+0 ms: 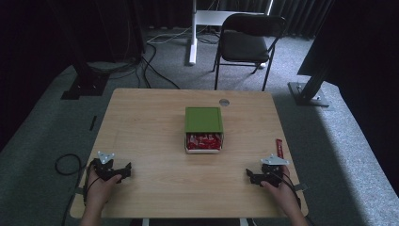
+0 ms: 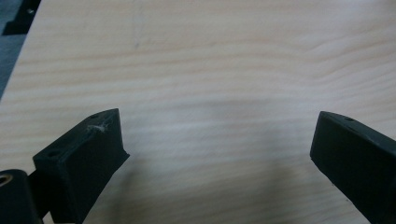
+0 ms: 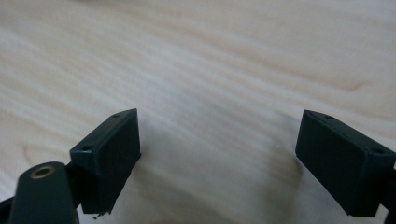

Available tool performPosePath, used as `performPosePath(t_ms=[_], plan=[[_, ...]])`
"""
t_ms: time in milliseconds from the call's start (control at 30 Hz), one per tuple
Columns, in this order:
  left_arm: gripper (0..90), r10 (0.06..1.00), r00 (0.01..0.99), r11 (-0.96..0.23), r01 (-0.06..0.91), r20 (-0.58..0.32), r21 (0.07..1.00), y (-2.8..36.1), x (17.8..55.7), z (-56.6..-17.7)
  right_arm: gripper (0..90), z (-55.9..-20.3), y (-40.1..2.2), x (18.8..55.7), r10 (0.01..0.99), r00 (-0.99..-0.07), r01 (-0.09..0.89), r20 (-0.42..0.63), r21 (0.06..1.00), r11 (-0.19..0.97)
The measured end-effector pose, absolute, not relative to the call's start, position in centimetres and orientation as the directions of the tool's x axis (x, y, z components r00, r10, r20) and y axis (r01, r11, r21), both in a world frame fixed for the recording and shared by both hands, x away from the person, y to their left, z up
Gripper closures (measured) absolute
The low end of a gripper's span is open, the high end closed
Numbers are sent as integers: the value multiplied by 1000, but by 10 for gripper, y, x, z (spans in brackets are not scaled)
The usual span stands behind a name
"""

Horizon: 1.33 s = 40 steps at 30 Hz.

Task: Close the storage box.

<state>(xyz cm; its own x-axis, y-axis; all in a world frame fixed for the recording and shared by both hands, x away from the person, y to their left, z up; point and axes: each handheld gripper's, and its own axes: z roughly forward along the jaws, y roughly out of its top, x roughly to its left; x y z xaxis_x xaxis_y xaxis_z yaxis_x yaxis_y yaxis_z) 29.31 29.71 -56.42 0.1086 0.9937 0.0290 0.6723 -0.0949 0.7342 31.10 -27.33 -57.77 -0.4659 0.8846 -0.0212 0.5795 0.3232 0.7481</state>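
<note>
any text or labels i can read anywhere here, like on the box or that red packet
None can be read.
Green lid of the box: plain, no print visible.
Red packets inside the box: light marks show, too small and blurred to read.
Red packet near the table's right edge: too small to tell if it bears print.
Left tongs and right tongs: black jaws spread open, no markings.

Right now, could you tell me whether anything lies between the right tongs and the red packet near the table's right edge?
Nothing visible does: bare table separates the open right tongs from the red packet.
</note>
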Motion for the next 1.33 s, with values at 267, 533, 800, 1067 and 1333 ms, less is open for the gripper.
performPosePath(t_ms=[267, 533, 800, 1067, 1333], plan=[[37, 996, 78, -81, 700, 37, 709, 303, 290, -569, 127, -578, -275, 312, 886, -464, 596, 5, 742, 307], [36, 999, 50, -49, 707, 19, 706, 306, 290, -569, 126, -578, -275, 312, 886, -464, 595, 6, 742, 307], [37, 999, 40, -42, 707, 19, 706, 305, 289, -570, 124, -578, -275, 312, 886, -464, 595, 6, 742, 307], [36, 1000, 10, -18, 706, 16, 708, 303, 290, -570, 114, -578, -274, 313, 883, -469, 595, 4, 741, 313], [35, 1000, 7, -15, 705, 15, 709, 303, 290, -570, 114, -578, -274, 313, 883, -470, 595, 4, 741, 313]])
